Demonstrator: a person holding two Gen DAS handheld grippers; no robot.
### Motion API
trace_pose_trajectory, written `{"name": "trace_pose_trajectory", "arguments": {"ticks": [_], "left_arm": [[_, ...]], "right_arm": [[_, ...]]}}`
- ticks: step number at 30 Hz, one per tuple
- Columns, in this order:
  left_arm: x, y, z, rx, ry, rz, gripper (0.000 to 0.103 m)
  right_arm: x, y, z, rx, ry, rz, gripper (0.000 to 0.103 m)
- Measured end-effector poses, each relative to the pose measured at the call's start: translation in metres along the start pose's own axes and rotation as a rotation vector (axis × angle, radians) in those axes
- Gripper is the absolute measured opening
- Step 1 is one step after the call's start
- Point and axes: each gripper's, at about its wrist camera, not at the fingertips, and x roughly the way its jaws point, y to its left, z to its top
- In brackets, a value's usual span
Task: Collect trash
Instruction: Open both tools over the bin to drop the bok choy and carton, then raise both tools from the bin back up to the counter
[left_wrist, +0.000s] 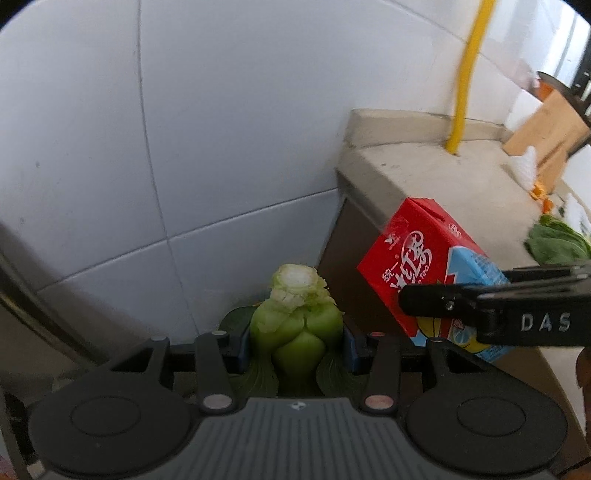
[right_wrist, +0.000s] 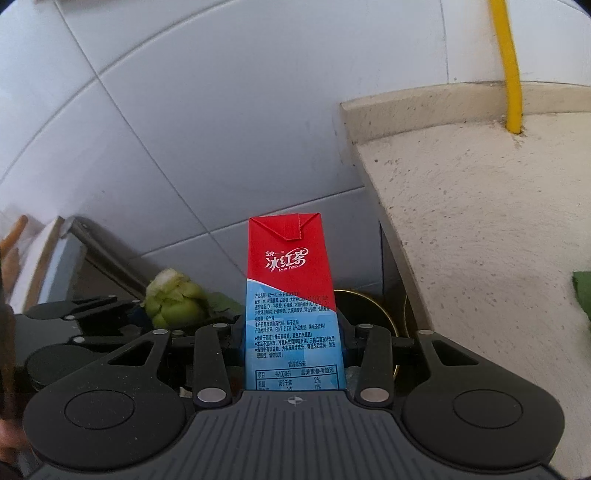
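left wrist view: your left gripper (left_wrist: 297, 349) is clamped on a bok choy stump (left_wrist: 297, 325), cut root end pointing away from the camera, dark leaves trailing back under the fingers. the stump is held in the air in front of the white tiled wall (left_wrist: 184, 129), beside the end of the stone counter (left_wrist: 443, 173). to its right, your right gripper (left_wrist: 436, 301) enters from the side, holding the red and blue ice tea carton (left_wrist: 413, 258) tilted. a yellow pipe (left_wrist: 465, 74) rises from the counter; a leafy green (left_wrist: 557, 240) lies near the counter's right edge.

right wrist view: your right gripper (right_wrist: 294, 341) is closed on the ice tea carton (right_wrist: 291, 295), which stands upright between the fingers, folded top away from the camera. the bok choy stump (right_wrist: 175, 299) sits to the left in your left gripper (right_wrist: 140, 314). below the carton a dark round opening with a gold rim (right_wrist: 373, 299) shows beside the counter (right_wrist: 480, 221); what it is cannot be told.
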Motion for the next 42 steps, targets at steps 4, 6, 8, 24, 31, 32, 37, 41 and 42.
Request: {"name": "trace_pose_trajectory", "arguments": {"ticks": [4,6,8,24,31,32,37,41,42], "left_arm": [[0.009,0.004,0.003,-0.019,0.026,0.014,0.041],[0.012,0.005,0.004,-0.025,0.029,0.027,0.041],[0.016,0.008,0.007,-0.041,0.036,0.034,0.040],[0.036,0.035,0.023,-0.136,0.036,0.085,0.040],[0.030,0.038,0.025,-0.147,0.021,0.050,0.041],[0.028,0.036,0.025,-0.135,0.017,0.048,0.041],[0.028,0.024,0.027,-0.080,-0.010,0.046,0.041],[0.022,0.019,0.028,-0.054,-0.031,0.042,0.042],[0.021,0.018,0.029,-0.049,-0.034,0.037,0.042]], "right_arm": [[0.018,-0.001,0.003,0.003,0.026,-0.007,0.048],[0.025,0.000,0.004,0.003,0.037,-0.010,0.048],[0.031,0.001,0.005,-0.001,0.043,-0.018,0.048],[0.089,-0.008,0.002,0.034,0.107,-0.060,0.060],[0.065,-0.011,0.001,0.065,0.083,-0.060,0.062],[0.061,-0.011,0.001,0.065,0.078,-0.060,0.062],[0.039,-0.005,0.000,0.057,0.048,-0.054,0.062],[0.019,-0.001,-0.002,0.058,0.008,-0.072,0.064],[0.014,-0.002,-0.003,0.061,0.001,-0.074,0.064]]}}
